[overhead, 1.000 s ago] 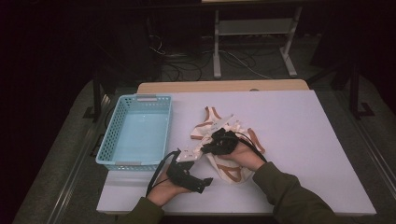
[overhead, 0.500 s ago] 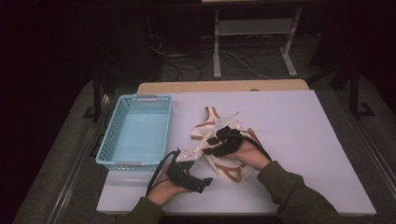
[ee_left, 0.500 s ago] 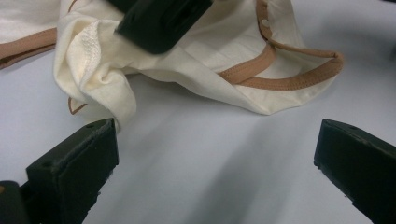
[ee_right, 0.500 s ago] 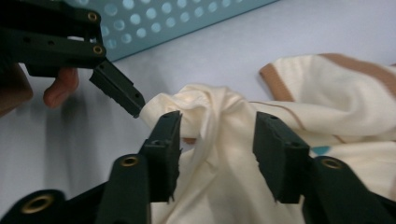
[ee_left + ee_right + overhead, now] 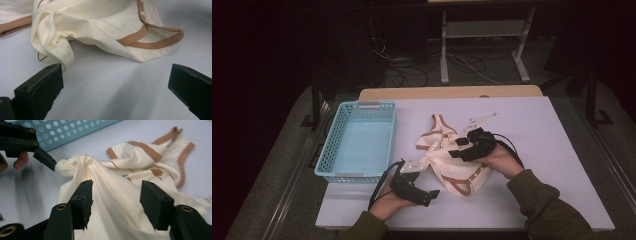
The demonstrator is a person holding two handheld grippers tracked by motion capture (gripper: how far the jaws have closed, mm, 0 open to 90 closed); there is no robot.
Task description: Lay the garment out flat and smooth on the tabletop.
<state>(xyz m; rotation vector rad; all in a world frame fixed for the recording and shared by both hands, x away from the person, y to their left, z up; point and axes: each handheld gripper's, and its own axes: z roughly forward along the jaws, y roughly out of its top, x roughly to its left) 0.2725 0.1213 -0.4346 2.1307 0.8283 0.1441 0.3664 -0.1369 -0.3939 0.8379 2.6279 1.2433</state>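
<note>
Lying crumpled on the pale grey desk [image 5: 542, 150], just to the right of the light blue perforated plastic basket [image 5: 358, 141], the cream cotton garment with brown trim [image 5: 447, 160] is folded over itself, so its full shape is hard to make out. In the left gripper view its upper part is cut off by the top edge, and only one brown-edged loop and a bunched corner can be read clearly. In the right gripper view the far right edge of the garment is blurred.

The left tongs [image 5: 432, 194] rest low on the desk in front of the basket's near right corner, held in the person's left hand [image 5: 387, 202], pointing to the right toward the garment. Their jaws stand wide apart with bare desk between them; the bunched corner of the garment lies just beside one jaw. In the right gripper view this jaw tip meets the gathered fabric, but whether it really touches I cannot tell.

The right tongs [image 5: 458, 149] hover over the garment, on its side away from the basket, held in the right hand [image 5: 502, 159] with a dark green sleeve behind. Their jaws have just been opening and now stand half apart, not pressing the cloth below them.
</note>
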